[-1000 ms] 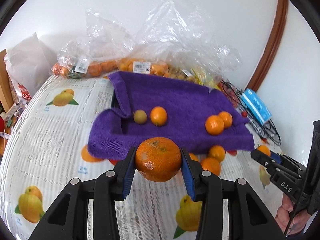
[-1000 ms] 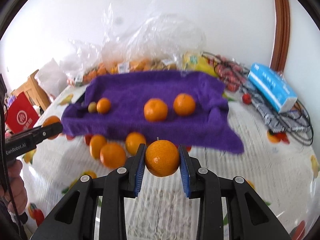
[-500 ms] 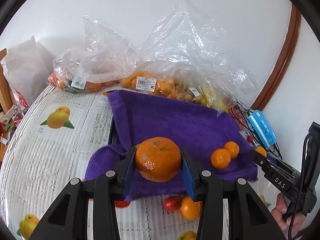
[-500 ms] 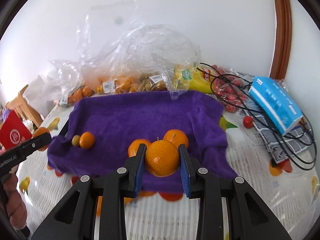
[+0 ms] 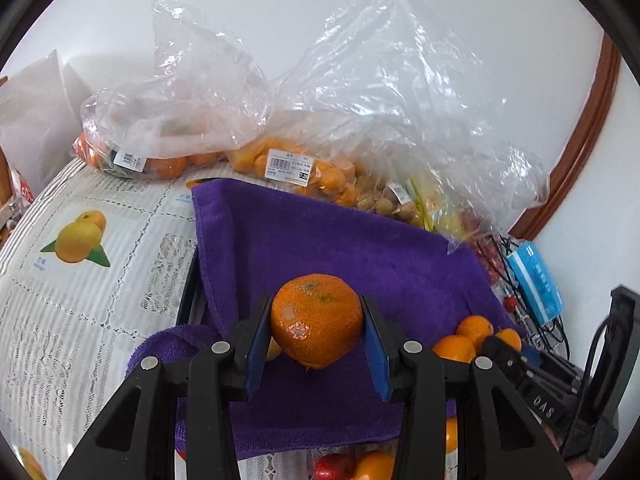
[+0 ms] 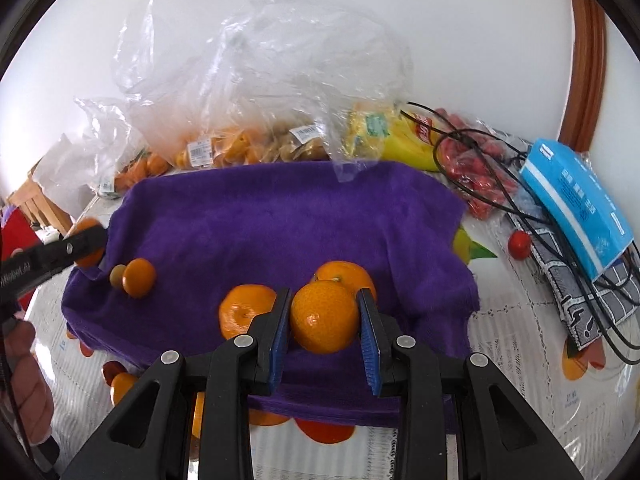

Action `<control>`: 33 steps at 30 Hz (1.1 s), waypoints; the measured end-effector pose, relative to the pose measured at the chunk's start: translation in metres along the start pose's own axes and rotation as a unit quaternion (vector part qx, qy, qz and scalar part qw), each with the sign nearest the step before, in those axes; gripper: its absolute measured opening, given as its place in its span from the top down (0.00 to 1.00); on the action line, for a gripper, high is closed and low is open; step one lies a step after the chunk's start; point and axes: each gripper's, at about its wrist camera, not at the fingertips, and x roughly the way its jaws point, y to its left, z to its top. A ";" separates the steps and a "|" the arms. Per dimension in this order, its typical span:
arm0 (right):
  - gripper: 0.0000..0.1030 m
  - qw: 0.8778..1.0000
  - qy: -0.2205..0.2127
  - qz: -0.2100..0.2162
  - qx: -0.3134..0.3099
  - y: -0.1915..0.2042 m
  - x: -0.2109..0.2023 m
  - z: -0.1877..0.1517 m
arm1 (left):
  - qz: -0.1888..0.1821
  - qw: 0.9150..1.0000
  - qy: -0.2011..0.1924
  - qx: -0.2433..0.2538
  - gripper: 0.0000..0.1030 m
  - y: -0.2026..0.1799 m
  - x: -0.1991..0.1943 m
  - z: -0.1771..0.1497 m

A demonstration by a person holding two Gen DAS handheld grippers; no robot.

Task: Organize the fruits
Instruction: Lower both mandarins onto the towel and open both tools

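Note:
My left gripper point(image 5: 316, 332) is shut on a large mottled orange point(image 5: 316, 320) and hangs over the near left part of the purple towel point(image 5: 360, 248). My right gripper point(image 6: 324, 320) is shut on a smaller orange point(image 6: 325, 316) above the towel point(image 6: 280, 224), just in front of two oranges lying there point(image 6: 244, 312) point(image 6: 348, 274). A small orange point(image 6: 138, 278) and a greenish fruit point(image 6: 117, 275) lie at the towel's left. The left gripper's tip with its orange shows at the left edge of the right wrist view point(image 6: 86, 242).
Clear plastic bags of fruit point(image 5: 304, 168) pile up behind the towel against the wall. A blue tissue pack point(image 6: 576, 204), black wire rack and a cherry tomato point(image 6: 519, 244) lie to the right. More oranges and a red fruit point(image 5: 332, 468) sit on the tablecloth before the towel.
Both grippers have carried their oranges forward from the bare tablecloth to over the purple towel. The loose fruit in front of the towel has slid to the bottom of both views.

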 end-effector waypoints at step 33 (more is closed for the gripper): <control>0.65 0.999 0.000 -0.006 0.033 -0.015 0.002 -0.002 | 0.010 0.998 0.020 0.060 0.60 -0.025 0.023 -0.021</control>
